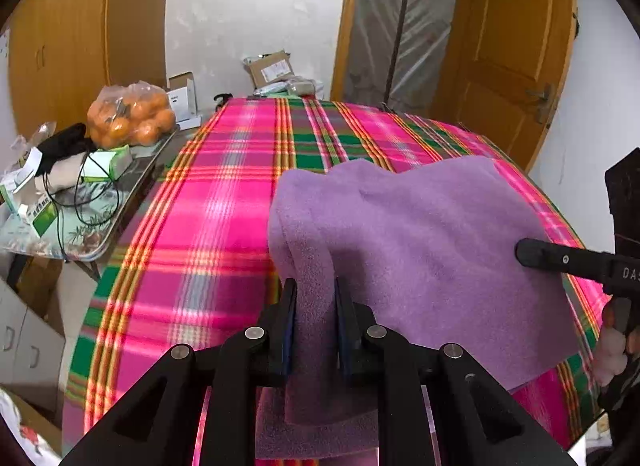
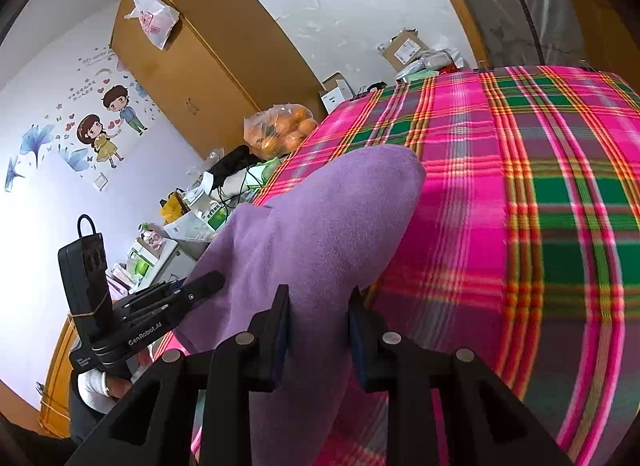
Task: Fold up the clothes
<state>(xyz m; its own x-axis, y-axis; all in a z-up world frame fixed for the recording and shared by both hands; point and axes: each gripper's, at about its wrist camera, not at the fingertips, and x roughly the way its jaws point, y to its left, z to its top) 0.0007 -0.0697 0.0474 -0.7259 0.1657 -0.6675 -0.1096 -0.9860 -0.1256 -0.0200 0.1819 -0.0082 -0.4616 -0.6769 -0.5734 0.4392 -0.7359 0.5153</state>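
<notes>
Left gripper (image 1: 316,302) and right gripper (image 2: 320,306) each pinch the purple cloth (image 1: 420,234), low in frame; uneven lifting could skew the fold.

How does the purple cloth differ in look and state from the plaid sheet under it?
The purple cloth is one plain colour; the plaid sheet has pink, green and yellow stripes. The cloth is bunched, its near edge raised by both grippers; the sheet lies spread flat. The cloth is much smaller than the sheet. Both are soft fabric.
</notes>
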